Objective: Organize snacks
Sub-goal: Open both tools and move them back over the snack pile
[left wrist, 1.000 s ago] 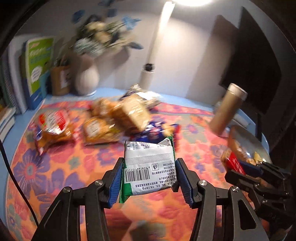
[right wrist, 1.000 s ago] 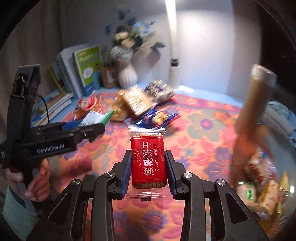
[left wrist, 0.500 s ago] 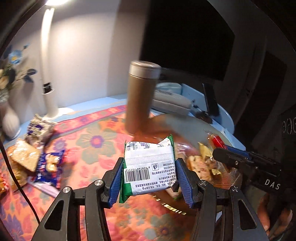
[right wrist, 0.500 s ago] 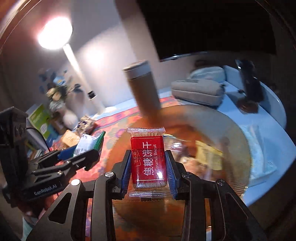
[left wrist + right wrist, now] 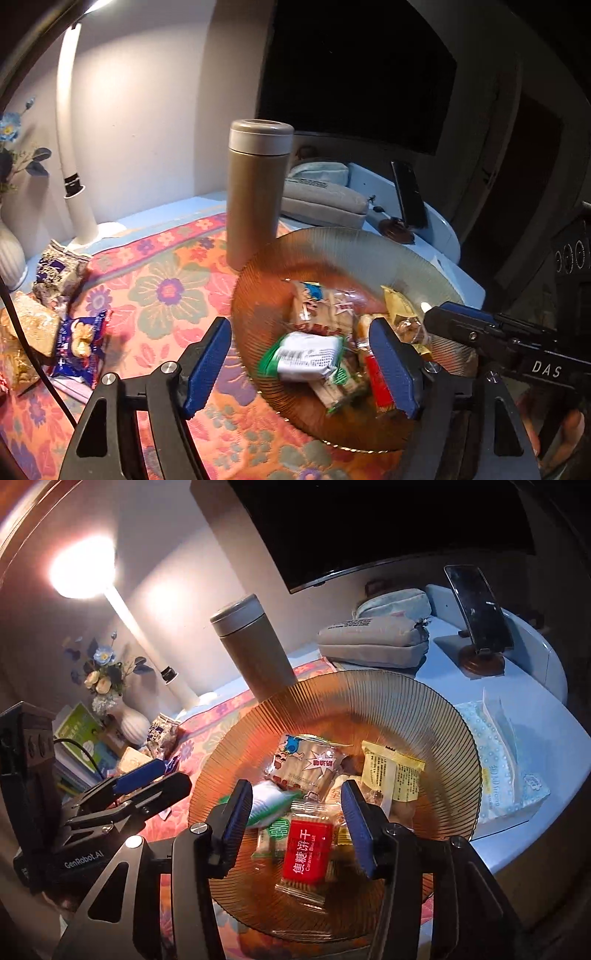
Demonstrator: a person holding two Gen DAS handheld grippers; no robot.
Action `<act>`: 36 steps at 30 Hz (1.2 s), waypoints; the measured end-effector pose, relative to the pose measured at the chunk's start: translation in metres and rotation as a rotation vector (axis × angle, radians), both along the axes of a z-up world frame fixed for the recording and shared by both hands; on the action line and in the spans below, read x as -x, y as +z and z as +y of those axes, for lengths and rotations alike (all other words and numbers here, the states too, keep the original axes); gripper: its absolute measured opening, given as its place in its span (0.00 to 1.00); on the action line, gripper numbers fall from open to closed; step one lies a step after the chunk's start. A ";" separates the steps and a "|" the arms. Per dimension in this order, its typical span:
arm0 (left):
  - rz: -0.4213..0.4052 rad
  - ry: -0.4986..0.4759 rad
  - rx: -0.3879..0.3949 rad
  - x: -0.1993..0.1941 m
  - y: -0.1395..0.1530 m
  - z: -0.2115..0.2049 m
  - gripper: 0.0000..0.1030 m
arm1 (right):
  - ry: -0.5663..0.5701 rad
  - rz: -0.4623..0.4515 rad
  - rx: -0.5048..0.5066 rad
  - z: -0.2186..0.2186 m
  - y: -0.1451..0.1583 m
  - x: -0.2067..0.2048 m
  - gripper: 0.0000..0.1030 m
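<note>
A: Left wrist view first, from left to right: loose snacks are seen on the flowered cloth (image 5: 166, 295), among them a blue packet (image 5: 79, 339) and a purple-and-white packet (image 5: 59, 267). Then the brown flask (image 5: 256, 195) is found, and beside it the amber glass bowl (image 5: 369, 247). The left gripper (image 5: 301, 367) is held over the bowl with its fingers spread wide and nothing between them. A green-and-white packet (image 5: 308, 356) is lying in the bowl under them, a little blurred.

B: And on the right side?

A: The right gripper (image 5: 295, 827) is also seen with fingers apart, and nothing is gripped. Below it, the red caramel biscuit packet (image 5: 304, 851) is resting in the bowl, near a yellow packet (image 5: 391, 775) and a cartoon-printed packet (image 5: 306, 764).

B: Which step is judged to be in hand?

A: The placing of two snacks into the bowl seems finished. Next, both grippers should probably be lifted clear of the rim and carried to the left, where the loose snacks are waiting. The flask stands close to that path, so it should be passed with care.
</note>
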State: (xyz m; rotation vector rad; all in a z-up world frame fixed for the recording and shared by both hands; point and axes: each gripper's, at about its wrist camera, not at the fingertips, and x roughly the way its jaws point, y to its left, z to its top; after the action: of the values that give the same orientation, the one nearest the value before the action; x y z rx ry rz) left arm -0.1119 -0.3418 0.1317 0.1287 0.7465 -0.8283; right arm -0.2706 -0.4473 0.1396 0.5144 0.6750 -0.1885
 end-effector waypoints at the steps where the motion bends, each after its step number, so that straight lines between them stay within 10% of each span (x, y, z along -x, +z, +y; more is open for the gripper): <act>1: 0.004 0.004 0.005 -0.001 0.000 0.004 0.73 | 0.006 -0.002 0.002 0.002 0.001 -0.001 0.48; 13: -0.028 0.079 0.016 -0.002 0.008 0.064 0.73 | 0.138 0.048 0.022 0.053 0.000 -0.034 0.50; 36: -0.047 0.568 0.181 -0.056 0.021 0.369 0.73 | 0.545 0.105 0.178 0.248 -0.012 -0.150 0.55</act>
State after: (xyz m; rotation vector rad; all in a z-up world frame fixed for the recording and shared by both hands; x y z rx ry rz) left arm -0.0557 0.0276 0.1530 -0.2190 0.6151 -0.3449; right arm -0.1204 -0.1991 0.1272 0.1377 0.8677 0.2371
